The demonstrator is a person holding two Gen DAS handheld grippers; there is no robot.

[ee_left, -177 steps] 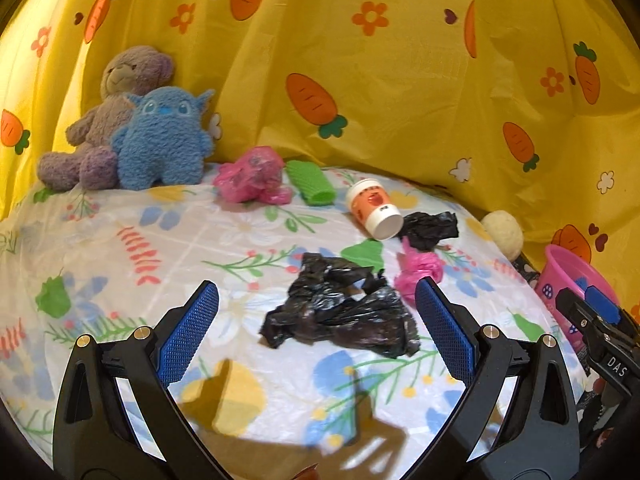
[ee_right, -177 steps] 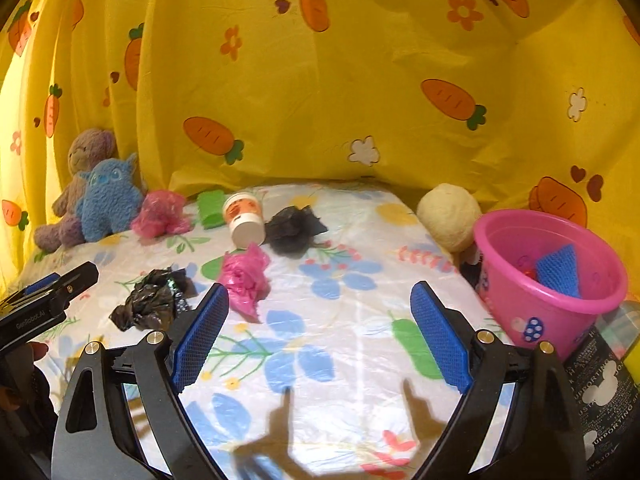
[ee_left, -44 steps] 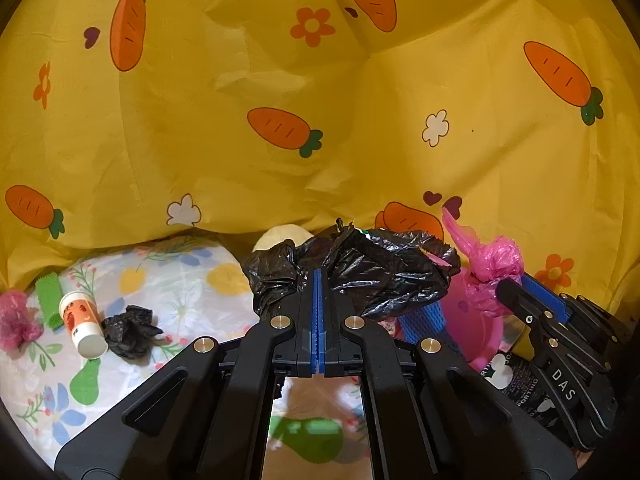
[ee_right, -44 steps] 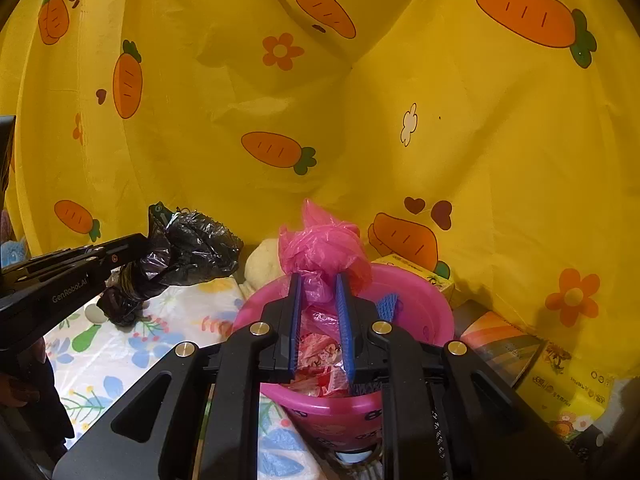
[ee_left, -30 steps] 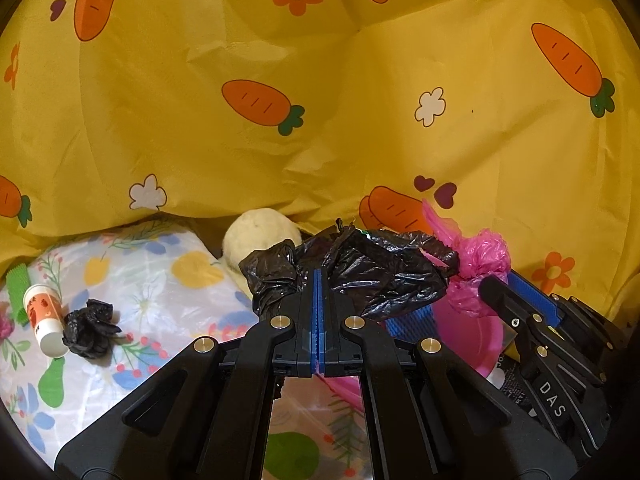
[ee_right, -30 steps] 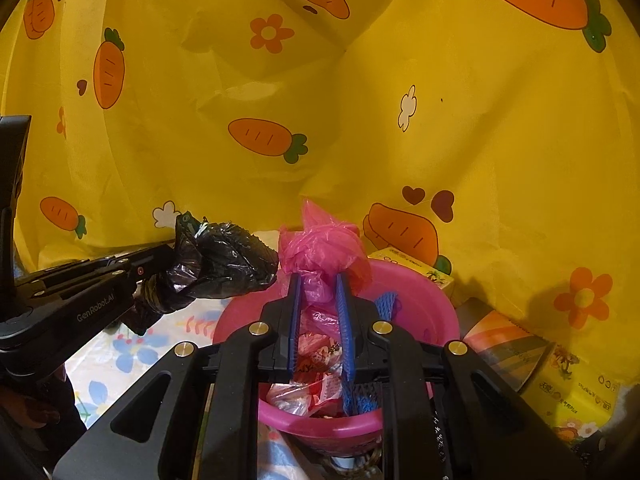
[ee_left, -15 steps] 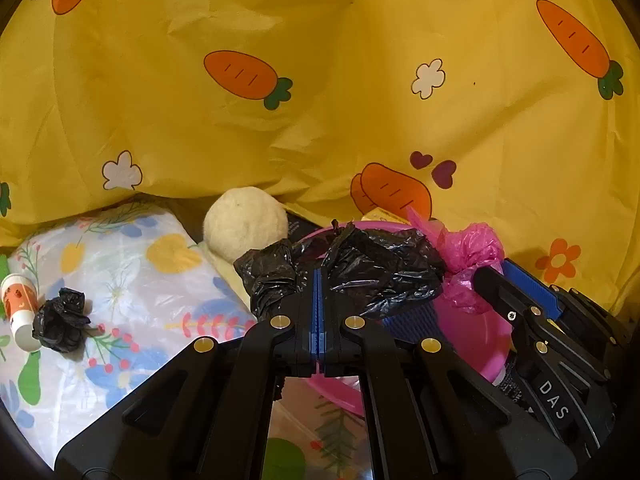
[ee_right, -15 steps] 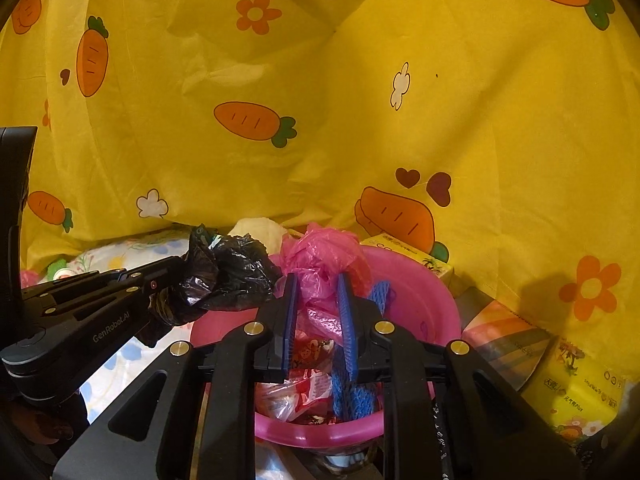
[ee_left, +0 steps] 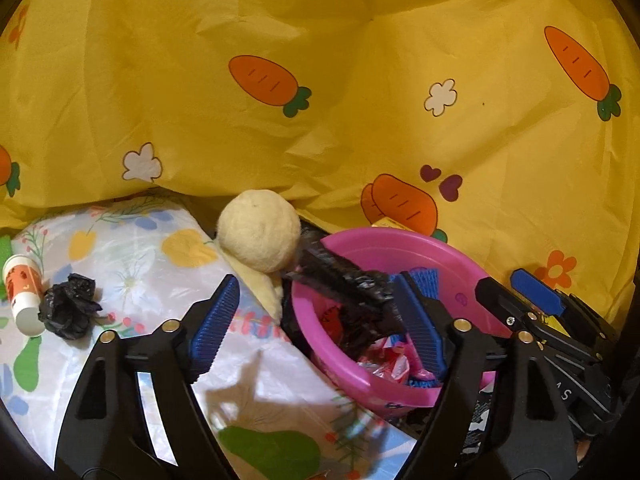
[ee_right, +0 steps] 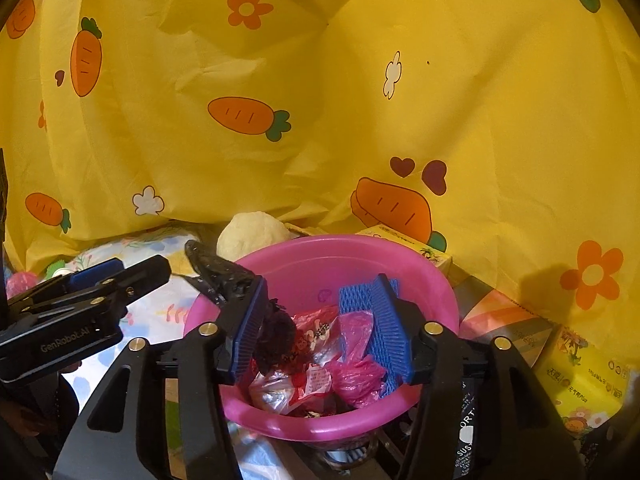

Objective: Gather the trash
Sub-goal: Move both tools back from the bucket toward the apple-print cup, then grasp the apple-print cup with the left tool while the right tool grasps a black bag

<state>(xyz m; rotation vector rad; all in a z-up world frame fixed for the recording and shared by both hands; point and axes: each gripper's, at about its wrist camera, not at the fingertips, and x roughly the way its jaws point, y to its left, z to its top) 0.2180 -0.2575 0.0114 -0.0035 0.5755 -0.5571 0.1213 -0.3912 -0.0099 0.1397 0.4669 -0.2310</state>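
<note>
yellow carrot-print cloth point(ee_left: 320, 120), cream plush ball point(ee_left: 259, 237), floral sheet point(ee_left: 132, 264)

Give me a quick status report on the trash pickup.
Left gripper open, right gripper open, both over the pink bucket. Black bag dropping in, pink bag inside. Small black bag and cup on the table.

Yellow draped cloth point(ee_left: 360, 120) printed with orange carrots and white flowers; round pink plastic basin point(ee_right: 312, 264) holding crumpled pink plastic bag point(ee_right: 356, 376), red-and-white wrappers point(ee_right: 312, 376); white floral-patterned table sheet point(ee_left: 132, 280); cream woolly ball point(ee_left: 260, 236); small crumpled black plastic bag point(ee_left: 68, 312).
</note>
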